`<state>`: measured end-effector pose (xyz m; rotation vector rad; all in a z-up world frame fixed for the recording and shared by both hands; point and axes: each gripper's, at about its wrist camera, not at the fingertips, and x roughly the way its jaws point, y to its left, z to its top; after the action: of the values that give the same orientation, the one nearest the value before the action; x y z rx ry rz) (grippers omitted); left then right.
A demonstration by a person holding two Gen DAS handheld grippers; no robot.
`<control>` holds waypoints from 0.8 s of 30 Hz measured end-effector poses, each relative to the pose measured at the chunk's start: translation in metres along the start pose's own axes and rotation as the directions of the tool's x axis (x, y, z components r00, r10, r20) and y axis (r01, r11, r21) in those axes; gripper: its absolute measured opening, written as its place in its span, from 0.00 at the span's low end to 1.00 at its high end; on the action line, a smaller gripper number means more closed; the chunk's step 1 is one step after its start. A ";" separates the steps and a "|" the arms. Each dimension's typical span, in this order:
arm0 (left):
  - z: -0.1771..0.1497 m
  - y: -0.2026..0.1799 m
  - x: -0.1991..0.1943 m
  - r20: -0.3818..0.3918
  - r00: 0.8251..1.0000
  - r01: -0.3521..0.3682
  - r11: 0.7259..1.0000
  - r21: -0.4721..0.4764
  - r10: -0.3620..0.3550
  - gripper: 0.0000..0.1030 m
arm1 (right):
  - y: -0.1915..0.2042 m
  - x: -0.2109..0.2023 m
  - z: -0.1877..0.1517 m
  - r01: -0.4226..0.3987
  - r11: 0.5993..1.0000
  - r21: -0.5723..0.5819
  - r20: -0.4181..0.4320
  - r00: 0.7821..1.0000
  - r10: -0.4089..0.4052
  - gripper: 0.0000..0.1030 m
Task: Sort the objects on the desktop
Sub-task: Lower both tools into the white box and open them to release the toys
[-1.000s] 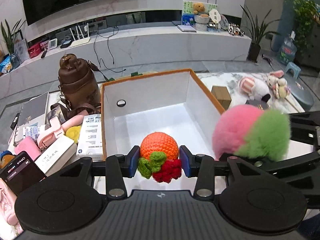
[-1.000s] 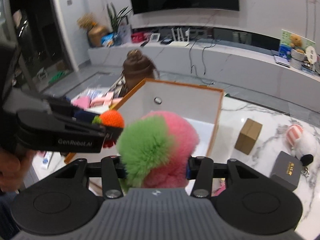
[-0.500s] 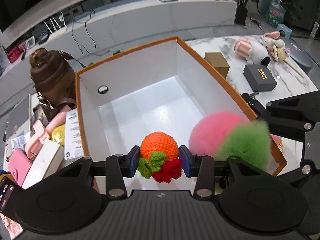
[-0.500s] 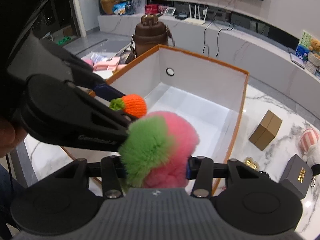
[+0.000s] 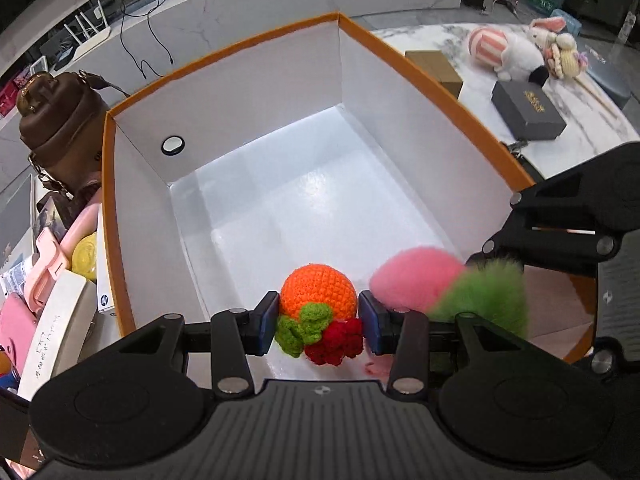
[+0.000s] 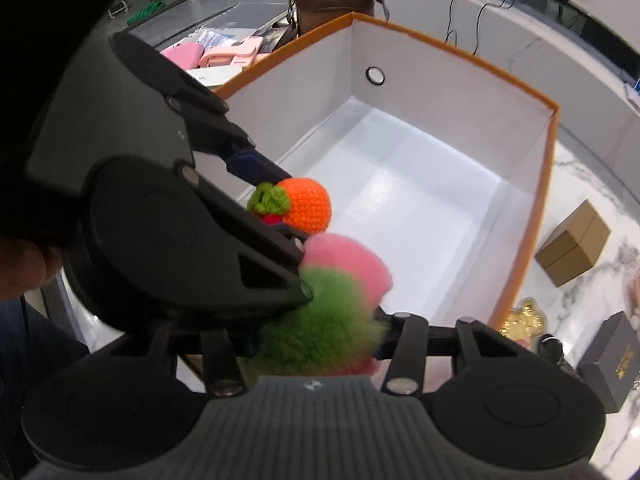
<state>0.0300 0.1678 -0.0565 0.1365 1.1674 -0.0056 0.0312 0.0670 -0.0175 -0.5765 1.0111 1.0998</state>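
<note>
My left gripper (image 5: 318,322) is shut on an orange crochet ball (image 5: 318,292) with green and red knit bits, held inside the near end of the orange-rimmed white box (image 5: 224,60). My right gripper (image 6: 316,344) is shut on a pink and green fluffy pompom (image 6: 332,320), held just right of the ball over the box's near right corner. The pompom also shows in the left wrist view (image 5: 448,284), and the ball in the right wrist view (image 6: 308,206). The box floor (image 6: 400,192) is bare.
A brown bag (image 5: 60,120), pink items (image 5: 52,256) and white cartons (image 5: 52,332) crowd the table left of the box. On the marble right side lie a cardboard box (image 6: 572,242), a dark gift box (image 5: 528,110), plush toys (image 5: 516,50) and a gold trinket (image 6: 524,318).
Both grippers have moved forward and down over the box, with the ball and the pompom still held. They now sit lower, inside the box's near end.
</note>
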 end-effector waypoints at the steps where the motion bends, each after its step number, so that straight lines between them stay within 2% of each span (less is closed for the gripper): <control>1: 0.000 0.001 0.001 -0.003 1.000 0.000 1.000 -0.001 0.000 0.48 | 0.000 0.001 0.000 -0.005 1.000 -0.006 -0.002 1.000 0.005 0.49; 6: -0.001 0.005 0.009 -0.024 1.000 0.006 1.000 -0.005 -0.006 0.48 | -0.002 0.004 0.002 -0.038 0.999 0.002 -0.024 0.999 0.038 0.49; 10: -0.002 0.005 0.014 -0.038 0.999 -0.020 1.000 0.005 0.020 0.50 | 0.001 0.005 0.000 -0.044 0.999 0.000 -0.016 0.999 0.044 0.50; 12: -0.002 0.006 0.012 -0.036 0.999 -0.018 1.000 -0.002 0.018 0.56 | 0.003 0.004 0.000 -0.054 0.999 0.002 -0.010 0.999 0.054 0.50; 14: -0.001 0.008 0.010 -0.030 0.999 -0.018 1.000 -0.003 0.017 0.75 | 0.005 0.003 -0.001 -0.064 0.998 0.002 -0.002 0.998 0.064 0.51; 15: -0.001 0.008 0.010 -0.029 0.999 -0.017 1.000 0.001 0.017 0.76 | 0.006 0.003 -0.002 -0.065 0.998 0.002 0.002 0.998 0.065 0.52; 24: -0.002 0.008 0.005 -0.014 1.000 -0.001 1.000 -0.009 0.001 0.77 | 0.006 -0.017 -0.016 -0.064 0.998 -0.004 0.042 0.997 0.065 0.54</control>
<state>0.0305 0.1760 -0.0611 0.1297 1.1815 0.0018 0.0180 0.0484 -0.0090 -0.5243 0.9975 1.1661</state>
